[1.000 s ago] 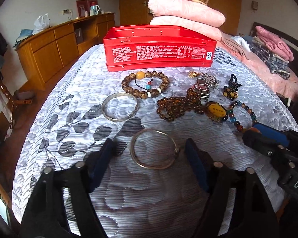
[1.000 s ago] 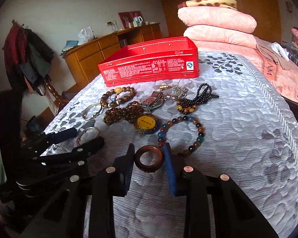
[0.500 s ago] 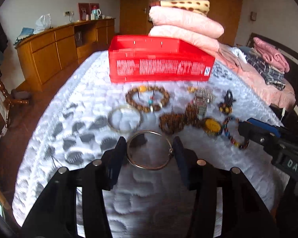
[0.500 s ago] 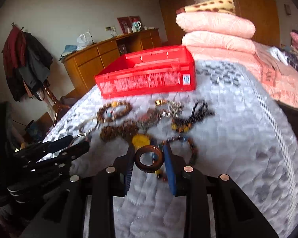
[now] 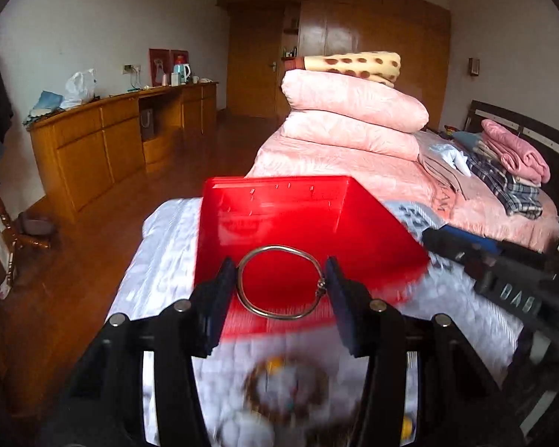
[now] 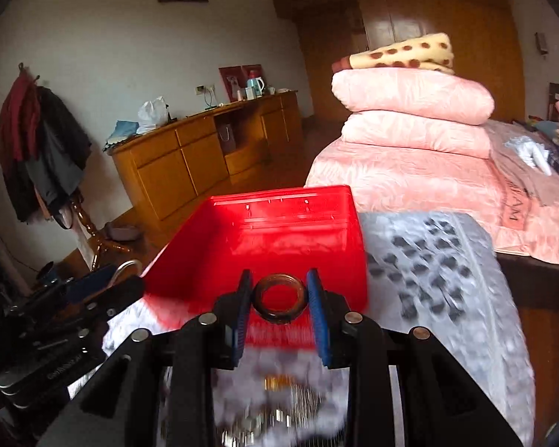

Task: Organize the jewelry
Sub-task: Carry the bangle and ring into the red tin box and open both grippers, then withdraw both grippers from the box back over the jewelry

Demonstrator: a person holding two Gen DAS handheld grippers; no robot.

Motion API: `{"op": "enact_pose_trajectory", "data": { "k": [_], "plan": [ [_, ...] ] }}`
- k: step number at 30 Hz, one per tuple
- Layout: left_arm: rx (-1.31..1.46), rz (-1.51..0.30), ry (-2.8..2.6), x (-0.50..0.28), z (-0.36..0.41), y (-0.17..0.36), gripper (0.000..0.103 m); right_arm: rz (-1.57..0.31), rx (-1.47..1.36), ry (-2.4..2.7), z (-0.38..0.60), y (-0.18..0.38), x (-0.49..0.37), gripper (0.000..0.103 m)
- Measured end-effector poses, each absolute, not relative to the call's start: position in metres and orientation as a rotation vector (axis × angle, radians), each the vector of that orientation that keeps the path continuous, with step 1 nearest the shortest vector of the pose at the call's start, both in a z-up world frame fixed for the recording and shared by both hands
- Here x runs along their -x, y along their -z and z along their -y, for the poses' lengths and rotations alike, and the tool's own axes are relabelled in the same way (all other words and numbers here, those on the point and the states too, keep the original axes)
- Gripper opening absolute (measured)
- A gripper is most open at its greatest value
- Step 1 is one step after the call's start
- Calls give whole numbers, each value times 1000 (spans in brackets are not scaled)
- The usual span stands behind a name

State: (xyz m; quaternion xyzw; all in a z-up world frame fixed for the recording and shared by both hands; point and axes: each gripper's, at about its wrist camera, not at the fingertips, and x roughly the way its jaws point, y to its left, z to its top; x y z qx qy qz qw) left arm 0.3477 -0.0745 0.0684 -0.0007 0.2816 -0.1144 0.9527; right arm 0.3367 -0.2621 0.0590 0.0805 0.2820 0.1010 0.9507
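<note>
My left gripper (image 5: pixel 279 283) is shut on a thin silver bangle (image 5: pixel 268 313) and holds it in the air over the near side of the open red tin box (image 5: pixel 279 219). My right gripper (image 6: pixel 279 296) is shut on a small dark brown ring (image 6: pixel 279 314) and holds it above the near edge of the same red box (image 6: pixel 279 238). The box looks empty inside. Blurred beaded bracelets (image 5: pixel 283 391) lie on the white quilted bedspread (image 5: pixel 160 260) below the grippers. The right gripper shows at the right of the left wrist view (image 5: pixel 503 279).
Folded pink quilts (image 5: pixel 350 119) with a spotted blanket on top are stacked behind the box. Folded clothes (image 5: pixel 510 167) lie at the far right. A long wooden sideboard (image 5: pixel 111 141) stands along the left wall. A coat stand (image 6: pixel 44 149) is at the left.
Both grippers rose off the bedspread and moved forward to the red box, carrying the bangle and the ring. The loose jewelry dropped to the bottom of both views.
</note>
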Motion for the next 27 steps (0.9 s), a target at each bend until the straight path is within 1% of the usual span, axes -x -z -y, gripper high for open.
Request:
{"op": "enact_pose_trajectory", "data": {
  "k": [5, 11, 13, 14, 15, 16, 18, 19, 20, 24, 26, 27],
  "plan": [
    [1, -642, 238, -402, 91, -54, 47, -635, -204, -217, 263, -43, -382, 29],
    [1, -681, 241, -418, 90, -34, 47, -688, -220, -207, 266, -21, -401, 29],
    [2, -684, 241, -419, 89, -30, 48, -691, -220, -206, 266, -20, -403, 31],
    [2, -684, 237, -419, 89, -29, 54, -689, -221, -205, 266, -19, -402, 45],
    [3, -681, 232, -419, 88, -29, 60, -687, -221, -199, 267, -19, -402, 51],
    [4, -675, 229, -419, 86, -29, 69, -680, -221, -194, 268, -20, -401, 53],
    [4, -657, 223, -417, 84, -30, 71, -669, -217, -188, 269, -21, -398, 55],
    [5, -652, 223, -416, 83, -31, 73, -663, -222, -187, 270, -22, -397, 60],
    [8, -648, 221, -416, 82, -31, 75, -653, -230, -180, 273, -23, -394, 62],
    [14, -617, 192, -410, 75, -37, 77, -625, -237, -156, 280, -30, -389, 64],
    [3, -598, 173, -408, 74, -40, 80, -608, -246, -143, 286, -33, -386, 74],
    [-5, -586, 163, -405, 72, -42, 81, -595, -250, -134, 289, -36, -383, 76]
  ]
}}
